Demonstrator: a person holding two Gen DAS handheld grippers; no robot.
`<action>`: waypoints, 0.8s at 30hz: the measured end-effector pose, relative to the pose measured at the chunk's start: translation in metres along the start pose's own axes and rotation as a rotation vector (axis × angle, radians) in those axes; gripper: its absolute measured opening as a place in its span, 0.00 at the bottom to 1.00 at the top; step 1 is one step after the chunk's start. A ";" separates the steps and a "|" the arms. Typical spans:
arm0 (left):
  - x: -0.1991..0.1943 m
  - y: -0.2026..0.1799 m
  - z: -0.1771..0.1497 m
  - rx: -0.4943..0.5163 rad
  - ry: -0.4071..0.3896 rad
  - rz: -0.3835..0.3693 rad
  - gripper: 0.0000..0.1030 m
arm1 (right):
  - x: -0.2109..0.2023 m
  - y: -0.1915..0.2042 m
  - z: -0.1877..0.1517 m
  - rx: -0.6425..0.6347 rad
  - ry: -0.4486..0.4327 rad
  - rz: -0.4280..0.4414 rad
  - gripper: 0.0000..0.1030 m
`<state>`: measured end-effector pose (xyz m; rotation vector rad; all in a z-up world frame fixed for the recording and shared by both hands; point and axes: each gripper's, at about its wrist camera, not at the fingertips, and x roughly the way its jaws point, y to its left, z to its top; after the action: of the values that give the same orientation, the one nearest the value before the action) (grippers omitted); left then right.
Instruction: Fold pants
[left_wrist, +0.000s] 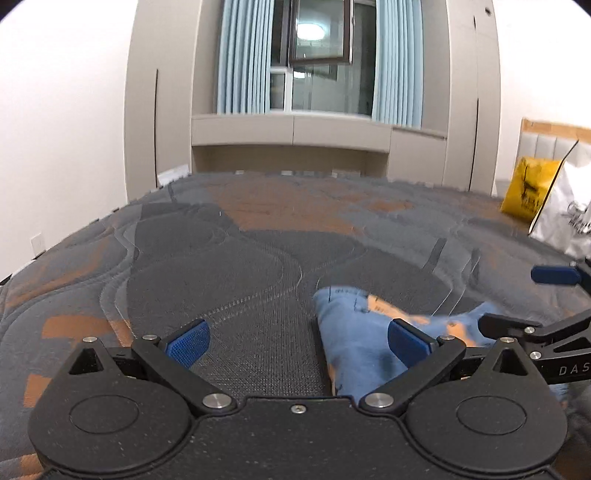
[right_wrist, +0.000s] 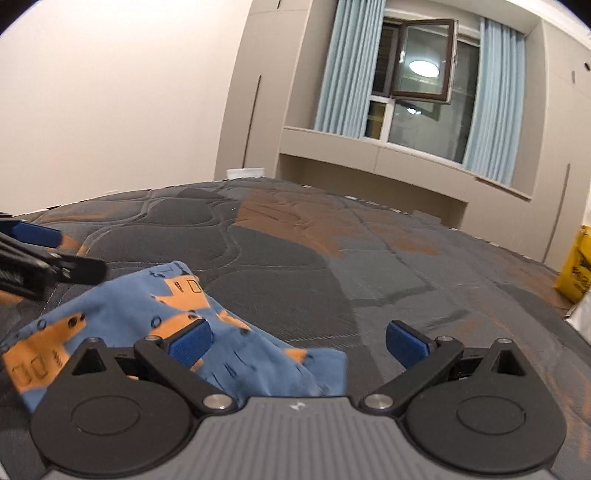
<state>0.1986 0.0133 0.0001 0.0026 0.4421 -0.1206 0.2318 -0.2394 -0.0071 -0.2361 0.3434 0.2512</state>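
Small blue pants (left_wrist: 351, 332) with orange prints lie bunched on a grey quilted mattress (left_wrist: 240, 258). In the left wrist view they sit under and beyond the right blue fingertip (left_wrist: 408, 345); my left gripper (left_wrist: 297, 343) is open with only mattress between its fingers. The right gripper (left_wrist: 517, 299) shows at the right edge of that view, over the pants. In the right wrist view the pants (right_wrist: 122, 314) lie low on the left, partly under the left pad (right_wrist: 190, 343). My right gripper (right_wrist: 299, 343) is open and holds nothing. The left gripper's fingers (right_wrist: 37, 236) reach in from the left edge.
The mattress (right_wrist: 295, 258) has orange patches and stretches far ahead. A yellow bag (left_wrist: 528, 192) and a white bag (left_wrist: 565, 210) lean at the far right. Cabinets, a window (left_wrist: 317, 55) and blue curtains stand beyond the bed's far edge.
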 end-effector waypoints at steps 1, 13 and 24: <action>0.008 -0.001 -0.001 0.011 0.025 0.004 0.99 | 0.007 0.002 0.000 -0.006 0.011 0.001 1.00; 0.009 0.002 0.001 0.012 0.018 -0.036 0.99 | 0.012 -0.013 -0.020 -0.014 0.083 -0.063 1.00; 0.082 -0.012 0.012 0.132 0.122 0.004 1.00 | 0.067 -0.022 -0.016 -0.020 0.155 -0.063 1.00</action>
<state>0.2762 -0.0085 -0.0241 0.1416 0.5557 -0.1457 0.2945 -0.2504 -0.0419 -0.2863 0.4867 0.1747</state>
